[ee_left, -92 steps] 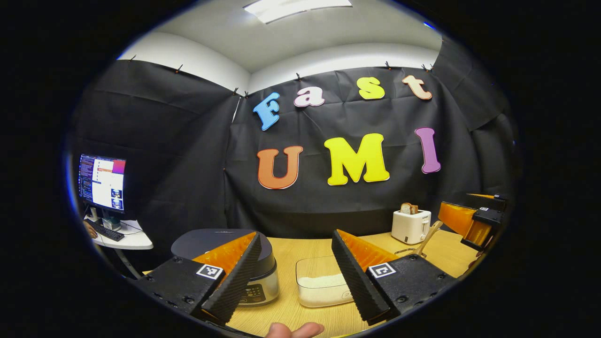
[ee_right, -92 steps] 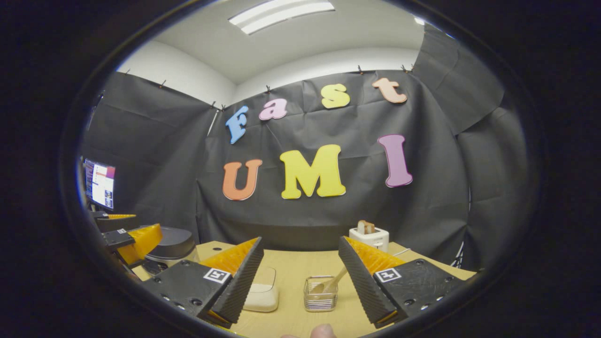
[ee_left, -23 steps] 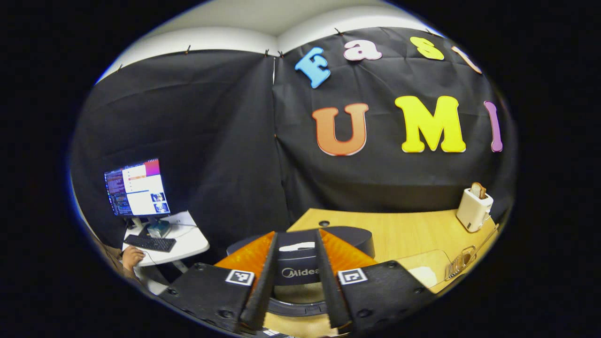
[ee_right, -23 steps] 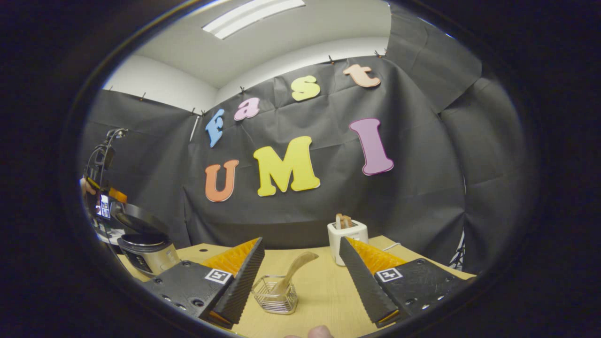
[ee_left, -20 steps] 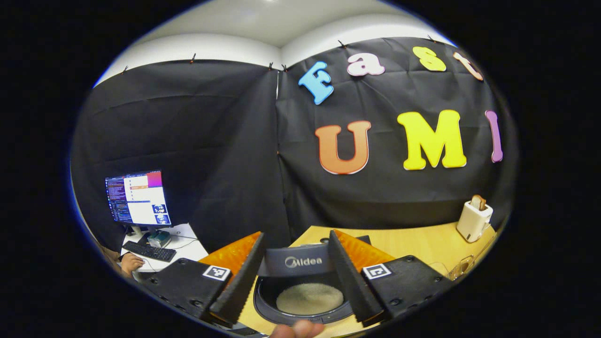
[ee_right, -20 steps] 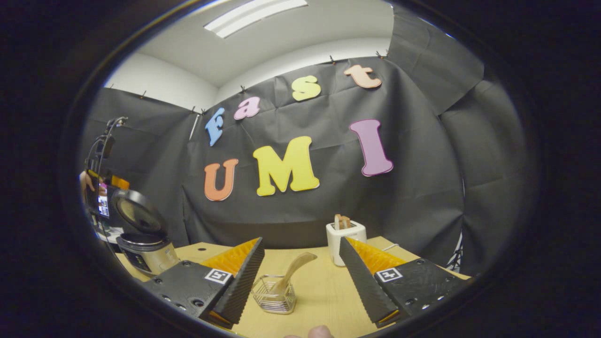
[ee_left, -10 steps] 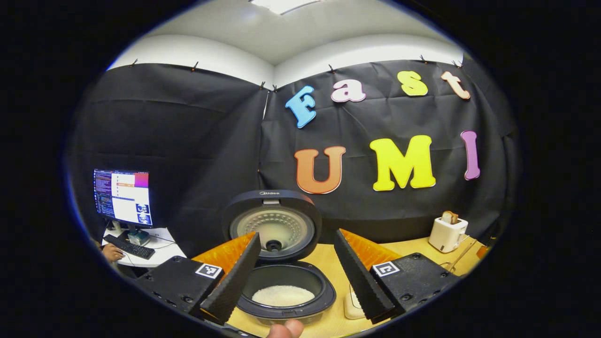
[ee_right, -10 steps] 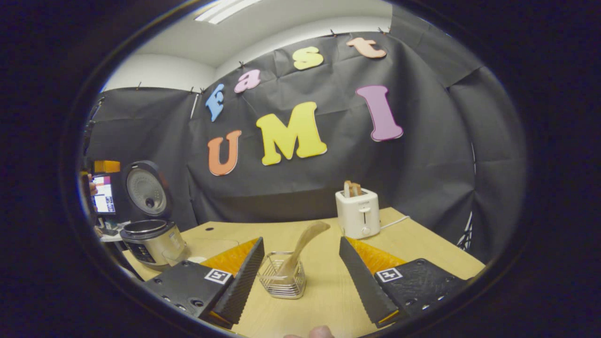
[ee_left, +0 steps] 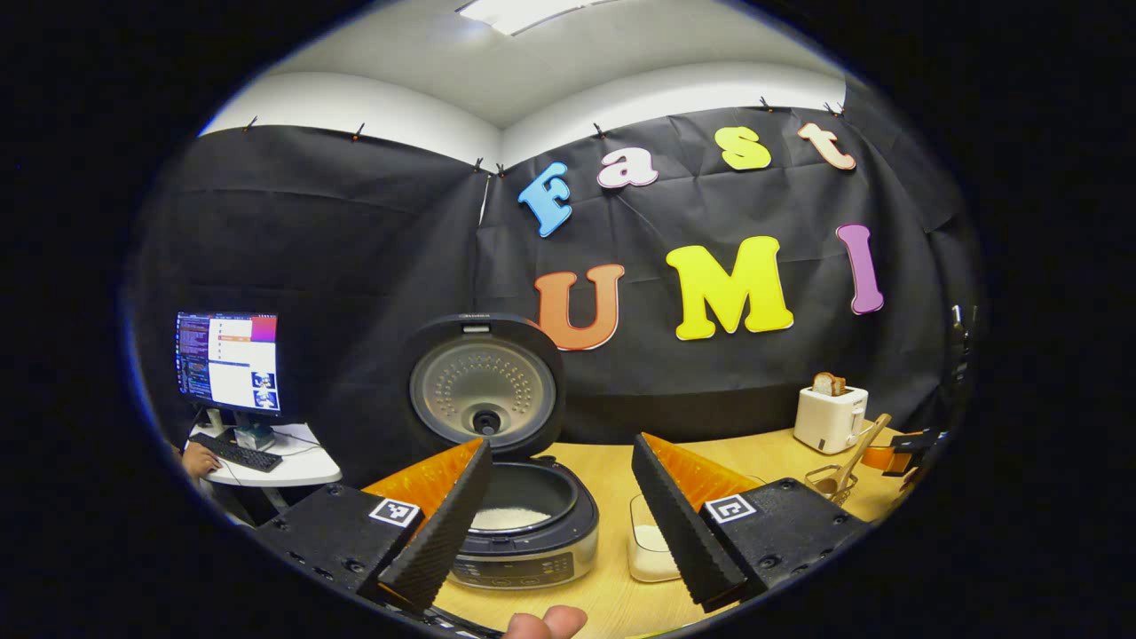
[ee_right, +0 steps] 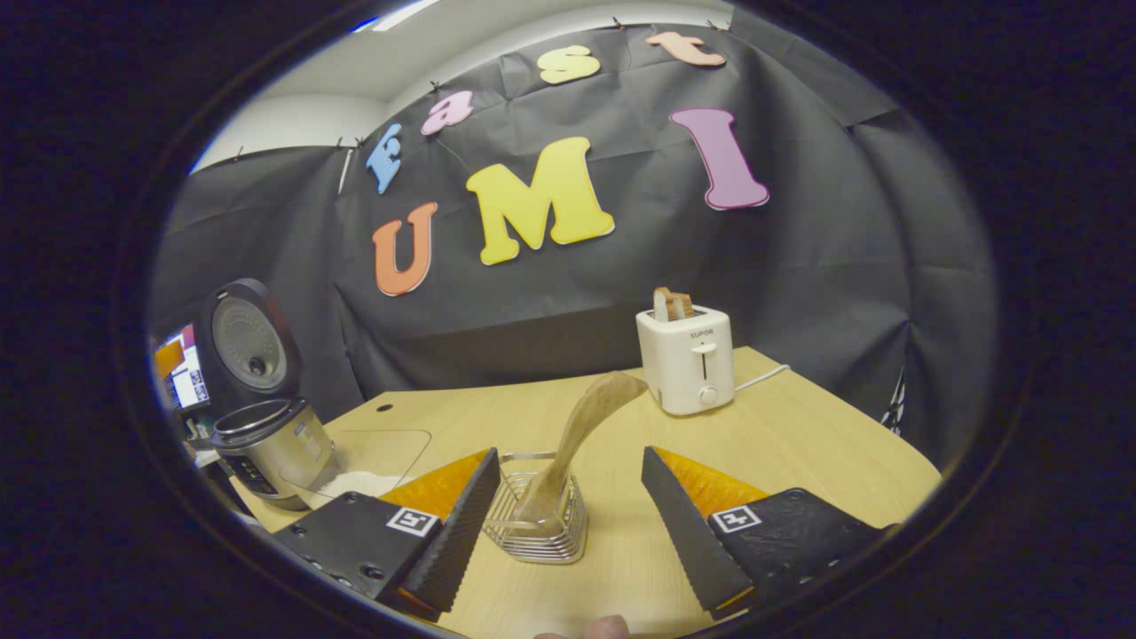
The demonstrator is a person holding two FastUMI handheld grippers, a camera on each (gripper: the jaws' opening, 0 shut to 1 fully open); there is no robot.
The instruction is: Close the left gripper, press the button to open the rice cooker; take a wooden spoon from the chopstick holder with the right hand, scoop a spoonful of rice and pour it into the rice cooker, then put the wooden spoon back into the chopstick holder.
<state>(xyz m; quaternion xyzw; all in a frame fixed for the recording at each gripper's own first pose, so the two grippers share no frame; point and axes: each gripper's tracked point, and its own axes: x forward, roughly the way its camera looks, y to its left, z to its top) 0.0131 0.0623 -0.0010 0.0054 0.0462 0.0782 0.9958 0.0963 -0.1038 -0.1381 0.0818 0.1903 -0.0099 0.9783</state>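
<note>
Between the spread fingers of the right gripper (ee_right: 568,524), the wooden spoon (ee_right: 575,435) leans in the chopstick holder (ee_right: 538,519). Light and stiff, it looks best pinched mid-handle

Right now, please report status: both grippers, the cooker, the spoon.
Left gripper open, before rice cooker, lid up. Right gripper open, short of wooden spoon, upright in chopstick holder. Path looks clear.

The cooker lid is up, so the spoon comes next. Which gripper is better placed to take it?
Right. The right gripper is open, with the wooden spoon in the chopstick holder just ahead between its fingers. The left gripper faces the rice cooker.
</note>
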